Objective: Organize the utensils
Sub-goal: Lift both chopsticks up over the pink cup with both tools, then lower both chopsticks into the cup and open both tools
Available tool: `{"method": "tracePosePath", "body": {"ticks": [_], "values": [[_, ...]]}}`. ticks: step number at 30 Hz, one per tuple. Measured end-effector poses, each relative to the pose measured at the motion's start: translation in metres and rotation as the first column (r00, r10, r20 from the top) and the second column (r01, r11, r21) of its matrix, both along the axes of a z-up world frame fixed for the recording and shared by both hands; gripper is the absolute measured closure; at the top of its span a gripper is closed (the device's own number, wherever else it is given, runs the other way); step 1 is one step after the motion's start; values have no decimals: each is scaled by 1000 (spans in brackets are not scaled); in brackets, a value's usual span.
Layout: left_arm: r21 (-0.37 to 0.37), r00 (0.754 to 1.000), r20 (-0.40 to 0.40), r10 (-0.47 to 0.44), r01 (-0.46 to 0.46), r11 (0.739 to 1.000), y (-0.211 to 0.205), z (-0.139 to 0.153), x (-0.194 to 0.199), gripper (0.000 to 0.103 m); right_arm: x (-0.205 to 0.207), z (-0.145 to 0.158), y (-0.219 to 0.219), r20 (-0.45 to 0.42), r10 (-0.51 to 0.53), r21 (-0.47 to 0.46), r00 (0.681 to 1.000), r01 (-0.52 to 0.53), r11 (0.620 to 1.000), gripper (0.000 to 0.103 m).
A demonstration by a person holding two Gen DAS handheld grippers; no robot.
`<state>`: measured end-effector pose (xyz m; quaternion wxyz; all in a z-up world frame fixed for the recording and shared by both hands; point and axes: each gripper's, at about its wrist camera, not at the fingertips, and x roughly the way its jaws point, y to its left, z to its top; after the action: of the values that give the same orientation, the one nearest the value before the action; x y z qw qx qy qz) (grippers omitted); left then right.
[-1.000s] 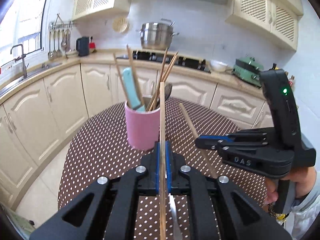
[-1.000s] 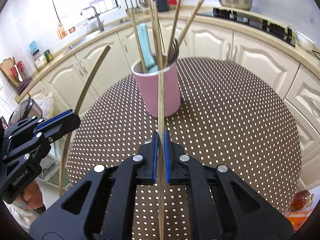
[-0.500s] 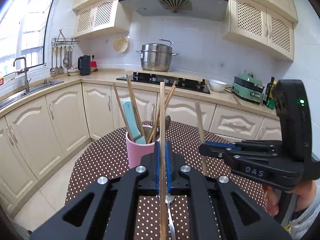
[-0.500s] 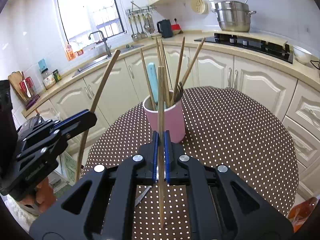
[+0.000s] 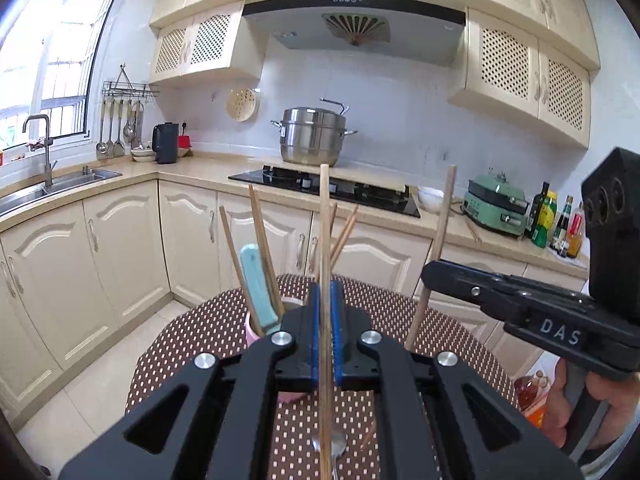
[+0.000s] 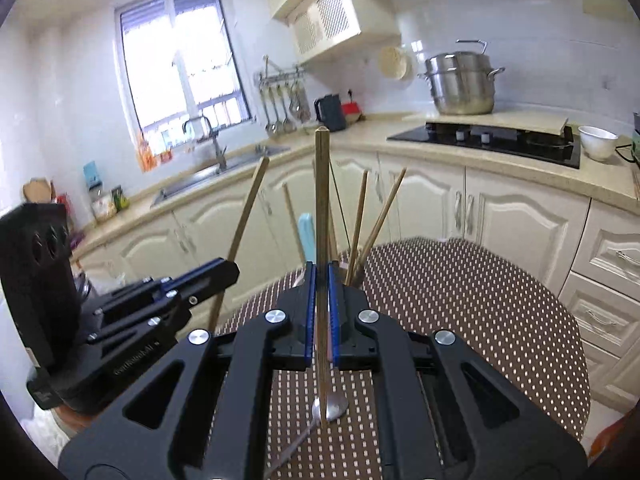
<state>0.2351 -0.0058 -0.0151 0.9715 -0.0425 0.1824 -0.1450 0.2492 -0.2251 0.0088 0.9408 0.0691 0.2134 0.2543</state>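
The left gripper [image 5: 326, 312], in the lower centre of its own view, is clamped tight on one wooden chopstick [image 5: 325, 240] that stands upright between its blue pads. The right gripper [image 6: 321, 300] is clamped the same way on a second chopstick [image 6: 321, 208], also upright, at the centre of its view. Each tool shows in the other's camera: the right one at the right edge of the left view, with a hand [image 5: 608, 396] on its grip, the left one at the lower left of the right view.

Behind both sets of jaws, mid-frame, a pink cup [image 5: 253, 330] stands on the brown polka-dot table [image 6: 460, 292], mostly hidden by the tools. In it I count about five wooden chopsticks leaning outward and one pale blue handle [image 5: 256, 280]. One metal spoon [image 6: 334, 406] lies flat on the cloth below the jaws. That makes two chopsticks held in the air, one per gripper.
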Motion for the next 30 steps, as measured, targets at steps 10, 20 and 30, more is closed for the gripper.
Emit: {"method": "tracePosePath", "body": {"ticks": [10, 20, 30], "values": [[-95, 996, 80, 28, -20, 995, 13, 16, 37, 98, 32, 12, 6, 66, -15, 52, 998, 11, 999, 96], [-209, 974, 215, 68, -22, 978, 27, 17, 66, 98, 56, 42, 9, 175, -30, 89, 984, 15, 996, 96], [-228, 947, 300, 114, -45, 973, 24, 14, 90, 98, 78, 13, 24, 150, 5, 21, 989, -8, 1000, 96]]}}
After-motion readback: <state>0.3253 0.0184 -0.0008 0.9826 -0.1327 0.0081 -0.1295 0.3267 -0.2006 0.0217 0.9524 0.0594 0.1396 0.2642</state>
